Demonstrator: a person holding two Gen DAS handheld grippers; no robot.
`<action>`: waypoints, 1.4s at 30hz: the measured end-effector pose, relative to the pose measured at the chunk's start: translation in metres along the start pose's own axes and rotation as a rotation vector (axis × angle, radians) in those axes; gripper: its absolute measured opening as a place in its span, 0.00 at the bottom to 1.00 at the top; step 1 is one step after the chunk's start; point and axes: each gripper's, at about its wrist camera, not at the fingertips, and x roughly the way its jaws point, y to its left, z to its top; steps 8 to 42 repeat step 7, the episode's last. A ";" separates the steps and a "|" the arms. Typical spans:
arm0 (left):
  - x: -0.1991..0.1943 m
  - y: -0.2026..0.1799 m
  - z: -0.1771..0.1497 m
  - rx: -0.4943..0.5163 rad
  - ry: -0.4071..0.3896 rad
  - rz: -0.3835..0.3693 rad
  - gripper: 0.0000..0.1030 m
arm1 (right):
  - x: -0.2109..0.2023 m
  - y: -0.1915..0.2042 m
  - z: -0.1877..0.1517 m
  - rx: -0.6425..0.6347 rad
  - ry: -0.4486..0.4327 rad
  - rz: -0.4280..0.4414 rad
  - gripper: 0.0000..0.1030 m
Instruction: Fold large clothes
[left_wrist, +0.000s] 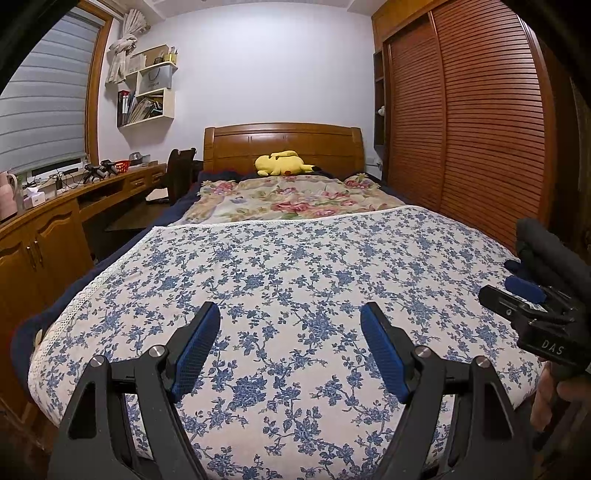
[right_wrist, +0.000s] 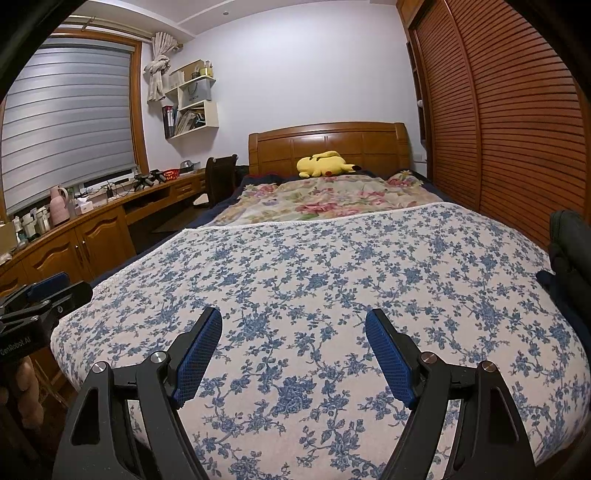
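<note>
Across the near half of the bed, a blue-and-white floral cloth (left_wrist: 280, 280) is laid flat, its lace-trimmed far edge running side to side just short of a pink rose-print cover (left_wrist: 291, 197) behind it. No fold is seen in the cloth; its left edge drapes toward the bed's dark blue side (left_wrist: 26, 332).

Left gripper (left_wrist: 290, 314): jaws spread wide, blue pads (left_wrist: 195, 354) bare, nothing clamped between them. It is held above the cloth near the foot edge, angled down; contact with the fabric cannot be told.

Right gripper (right_wrist: 293, 319): same state, jaws apart and empty, blue pads (right_wrist: 391, 360) clear, held over the cloth beside the left one. It is also seen at the right edge of the left wrist view (left_wrist: 532, 317), with a hand (left_wrist: 554, 402) on its grip.

A dark bundle (right_wrist: 569, 251) is seen at the bed's right edge; what it is cannot be told.

At the head end, a yellow plush toy (left_wrist: 282, 164) is lying against the wooden headboard (left_wrist: 282, 142). Slatted wardrobe doors (left_wrist: 461, 129) are seen along the right, a wooden desk (left_wrist: 55, 210) and window blind (left_wrist: 40, 103) along the left.
</note>
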 end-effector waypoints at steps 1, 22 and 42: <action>0.000 0.000 -0.001 0.002 -0.001 0.000 0.77 | 0.000 0.000 0.000 0.001 0.000 0.000 0.79; 0.000 -0.001 0.000 -0.001 0.001 -0.001 0.77 | 0.000 -0.001 0.000 0.003 0.000 0.001 0.79; 0.000 -0.001 0.000 -0.001 0.001 -0.001 0.77 | 0.000 -0.001 0.000 0.003 0.000 0.001 0.79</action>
